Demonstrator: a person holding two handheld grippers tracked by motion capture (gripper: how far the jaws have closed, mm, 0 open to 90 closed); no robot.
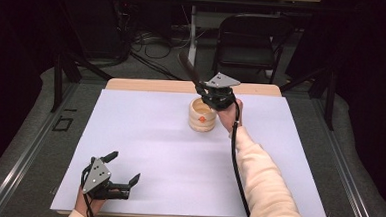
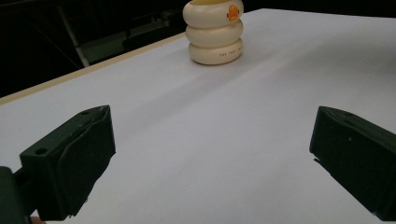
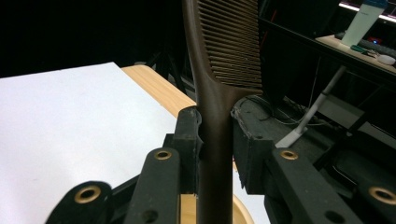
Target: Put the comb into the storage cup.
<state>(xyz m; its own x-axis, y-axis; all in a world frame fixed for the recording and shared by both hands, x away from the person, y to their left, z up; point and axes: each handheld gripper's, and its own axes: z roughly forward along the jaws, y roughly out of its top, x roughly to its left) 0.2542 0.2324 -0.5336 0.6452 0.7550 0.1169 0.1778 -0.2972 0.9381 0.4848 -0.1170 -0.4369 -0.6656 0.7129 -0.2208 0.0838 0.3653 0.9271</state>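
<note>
Comb (image 3: 219, 84) handle sits clamped between the jaws of the right gripper (image 3: 215, 135), its long axis running straight up from the jaws, teeth above and to one side, handle end reaching down below them. Directly beneath the jaws is the open mouth of the cream ringed holder (image 1: 202, 115), standing upright on the white tabletop (image 1: 154, 146); in the high view the right gripper (image 1: 216, 97) hovers over the holder's rim. The coming move likely turns on the handle end lining up with that opening. The left gripper (image 1: 111, 177) rests well apart at the near edge, jaws wide apart on nothing, the holder (image 2: 215, 32) far ahead of them.
</note>
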